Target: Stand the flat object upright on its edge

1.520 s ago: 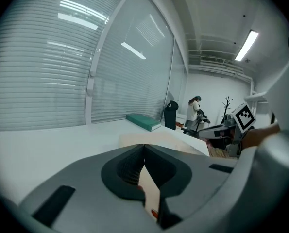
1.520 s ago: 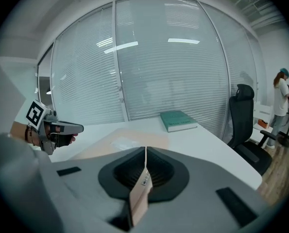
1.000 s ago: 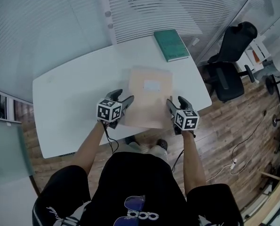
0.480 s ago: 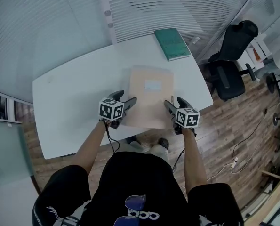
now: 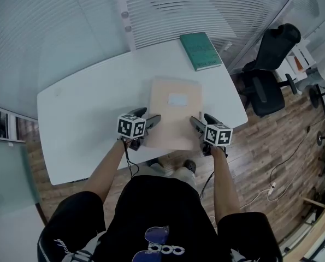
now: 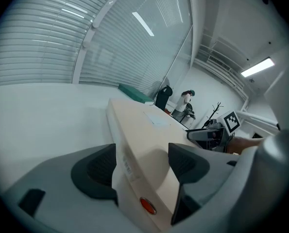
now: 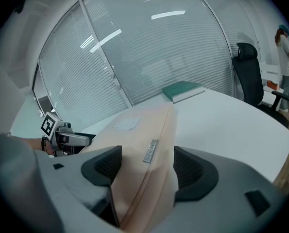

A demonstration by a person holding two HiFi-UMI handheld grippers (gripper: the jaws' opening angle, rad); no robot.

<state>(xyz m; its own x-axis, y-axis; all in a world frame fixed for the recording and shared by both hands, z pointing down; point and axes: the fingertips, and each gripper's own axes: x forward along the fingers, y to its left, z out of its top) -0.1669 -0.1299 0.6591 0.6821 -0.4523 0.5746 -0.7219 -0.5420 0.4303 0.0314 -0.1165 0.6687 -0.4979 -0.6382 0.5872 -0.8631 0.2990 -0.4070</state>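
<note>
Your left claw (image 5: 150, 115) and right claw (image 5: 200, 119) have just been opening and stand wide, astride the folder's (image 5: 174, 111) 7 and 5 o'clock corners. It lies flat mid-table (image 5: 86, 108). Close both evenly, then tip it up together.

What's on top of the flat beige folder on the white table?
A small pale rectangular label sits on the flat beige folder. The left gripper and right gripper straddle its near corners, jaws just opened wide. Its underside is covered.

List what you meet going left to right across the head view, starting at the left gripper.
left gripper → beige folder → right gripper → office chair. Both grippers' jaws have just been opening, with the folder's edges between them.
</note>
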